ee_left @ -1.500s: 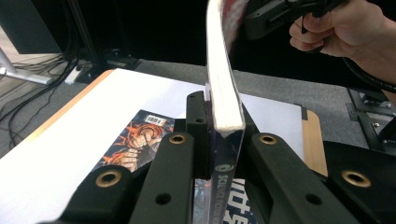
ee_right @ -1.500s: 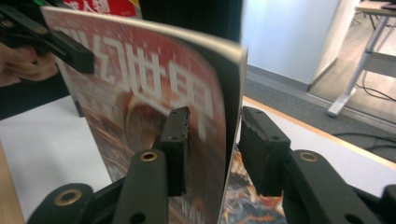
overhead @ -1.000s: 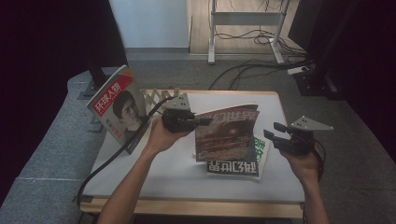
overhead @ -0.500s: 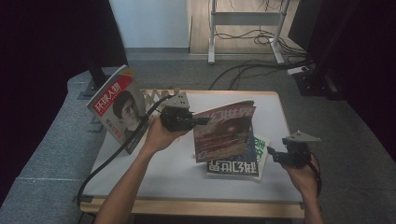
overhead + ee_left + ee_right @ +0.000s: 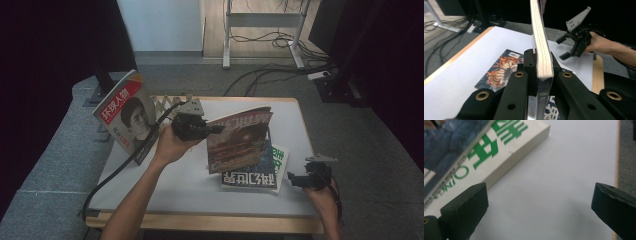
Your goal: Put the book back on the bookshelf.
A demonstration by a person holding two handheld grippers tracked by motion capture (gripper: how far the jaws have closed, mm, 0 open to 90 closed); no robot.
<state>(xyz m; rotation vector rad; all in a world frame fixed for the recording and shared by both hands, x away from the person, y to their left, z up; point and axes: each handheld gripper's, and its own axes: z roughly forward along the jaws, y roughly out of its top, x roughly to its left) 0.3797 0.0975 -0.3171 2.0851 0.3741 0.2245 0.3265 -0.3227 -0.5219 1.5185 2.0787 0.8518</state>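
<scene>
Now the worktop (image 5: 190, 185) carries a green-lettered magazine (image 5: 250, 177); above it the left claw (image 5: 212, 129) grips a red magazine (image 5: 240, 140) upright, lifted but unplaced. The right claw (image 5: 296, 179), just opening, empty, nears the green-lettered one's corner.

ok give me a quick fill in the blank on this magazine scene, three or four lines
1. The left tongs are shut on the red magazine, held ____ above the table.
2. The right tongs stand ____, nothing between them.
3. The stack of magazines under the red one lies ____ on the table.
4. The white magazine beside the right tongs has ____ lettering.

Missing words: upright; open; flat; green
</scene>
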